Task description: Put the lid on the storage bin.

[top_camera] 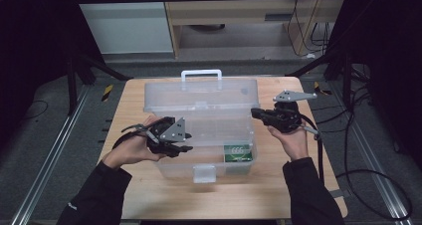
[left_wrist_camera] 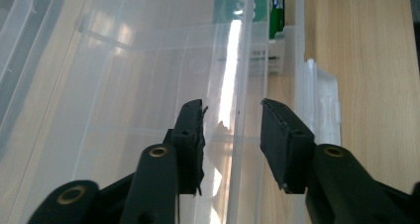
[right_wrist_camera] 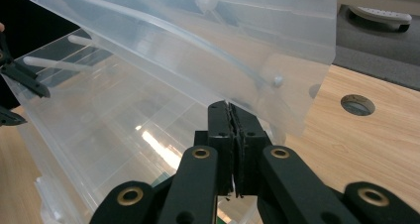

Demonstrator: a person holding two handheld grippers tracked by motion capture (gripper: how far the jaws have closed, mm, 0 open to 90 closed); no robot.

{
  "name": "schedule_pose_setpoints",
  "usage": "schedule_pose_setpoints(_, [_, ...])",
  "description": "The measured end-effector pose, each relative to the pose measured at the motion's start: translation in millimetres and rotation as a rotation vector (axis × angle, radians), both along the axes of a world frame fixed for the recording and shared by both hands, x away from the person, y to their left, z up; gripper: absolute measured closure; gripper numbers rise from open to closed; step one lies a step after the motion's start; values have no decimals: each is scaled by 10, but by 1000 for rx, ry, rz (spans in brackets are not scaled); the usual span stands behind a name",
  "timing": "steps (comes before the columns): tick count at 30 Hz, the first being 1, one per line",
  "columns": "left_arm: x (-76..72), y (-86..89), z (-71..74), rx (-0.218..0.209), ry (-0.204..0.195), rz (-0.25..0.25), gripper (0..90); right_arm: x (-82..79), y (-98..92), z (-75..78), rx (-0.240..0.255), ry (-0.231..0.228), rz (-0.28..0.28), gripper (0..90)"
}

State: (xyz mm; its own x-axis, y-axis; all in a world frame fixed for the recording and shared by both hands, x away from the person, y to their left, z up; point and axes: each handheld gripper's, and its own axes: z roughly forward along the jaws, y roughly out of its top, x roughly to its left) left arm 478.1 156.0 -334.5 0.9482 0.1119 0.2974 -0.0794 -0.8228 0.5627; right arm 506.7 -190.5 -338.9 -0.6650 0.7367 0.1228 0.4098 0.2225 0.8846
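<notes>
A clear plastic box stands in the middle of a light wooden counter, and everything else is placed from it. At the box's near edge a small latch tab hangs over the front wall, with bare wood between it and the person's dark sleeves. Inside the box, in its near right corner, lies a green packet. At the box's left wall the left claw straddles the thin clear wall, its jaws standing apart with one pad on each side and neither pressing on it. At the box's right wall the right claw is closed, its pads pressed flat together with nothing visible between them, just below the raised lid. The lid leans open at the box's far side, with a white handle on its top edge. A round hole is cut in the counter to the right of the box. Beyond the box the counter ends at grey floor, with pale wooden furniture further back, loose cables to the right and metal rails to the left.
</notes>
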Motion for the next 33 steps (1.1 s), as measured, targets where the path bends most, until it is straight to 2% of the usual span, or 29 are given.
schedule_pose_setpoints(7, [-25,2,-42,-94,42,52,573,-42,-13,-20,8,2,5,888])
schedule_pose_setpoints(10, [-37,26,-47,-155,58,87,534,-56,-14,-32,4,1,9,891])
schedule_pose_setpoints(14, [-70,84,-62,-259,93,121,510,-73,-20,-55,0,-1,8,897])
schedule_pose_setpoints(15, [-74,96,-60,-262,88,129,510,-76,-22,-58,3,5,11,897])
schedule_pose_setpoints(17, [-87,122,-64,-294,95,158,509,-79,-23,-63,4,4,10,898])
schedule_pose_setpoints(24, [-127,230,-72,-375,68,243,511,-90,-26,-92,9,1,10,900])
schedule_pose_setpoints(26, [-142,280,-81,-418,61,279,526,-95,-28,-99,6,4,12,900])
schedule_pose_setpoints(31, [-165,422,-84,-453,57,336,554,-111,-29,-116,11,5,13,900])
schedule_pose_setpoints(33, [-171,492,-83,-467,43,366,603,-113,-32,-128,15,7,14,900])
